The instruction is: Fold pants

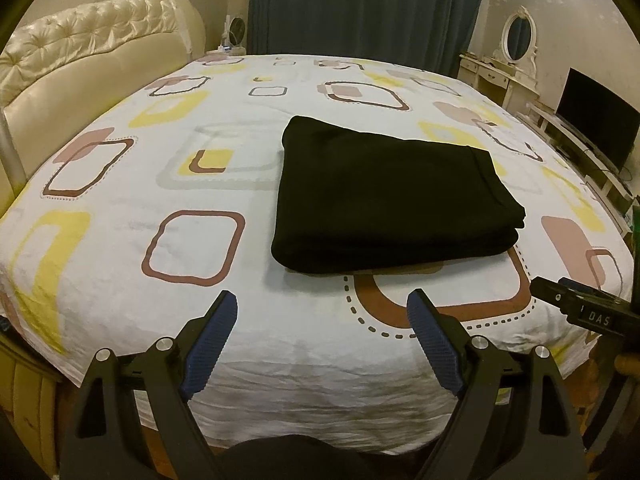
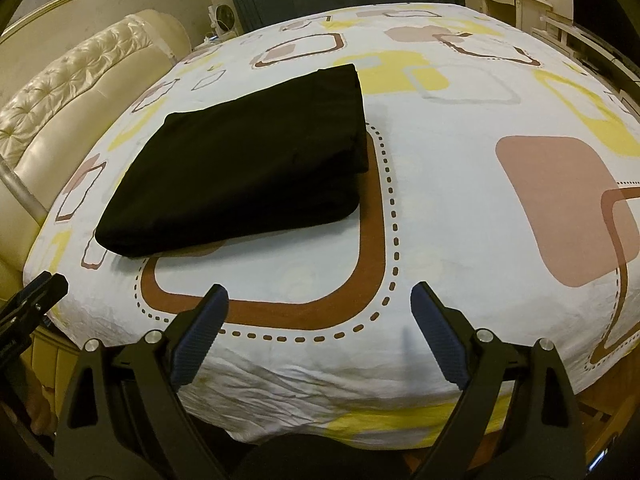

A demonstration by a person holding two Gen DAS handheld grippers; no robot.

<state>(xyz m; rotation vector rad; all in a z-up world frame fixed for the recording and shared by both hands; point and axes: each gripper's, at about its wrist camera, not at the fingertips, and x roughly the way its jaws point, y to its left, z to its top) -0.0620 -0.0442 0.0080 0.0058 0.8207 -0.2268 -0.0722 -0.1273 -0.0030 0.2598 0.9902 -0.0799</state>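
Observation:
Black pants (image 1: 384,196) lie folded into a thick flat rectangle on the patterned bed sheet (image 1: 192,192). They also show in the right wrist view (image 2: 248,160), left of centre. My left gripper (image 1: 322,304) is open and empty, held above the bed's near edge, short of the pants. My right gripper (image 2: 320,296) is open and empty, near the bed's front edge, to the right of the pants. The right gripper's tip shows in the left wrist view (image 1: 576,304) and the left gripper's tip in the right wrist view (image 2: 36,300).
A cream tufted headboard (image 1: 80,68) stands at the left. Dark curtains (image 1: 360,4) hang behind the bed. A white dressing table with an oval mirror (image 1: 516,52) and a dark TV (image 1: 600,120) stand at the right.

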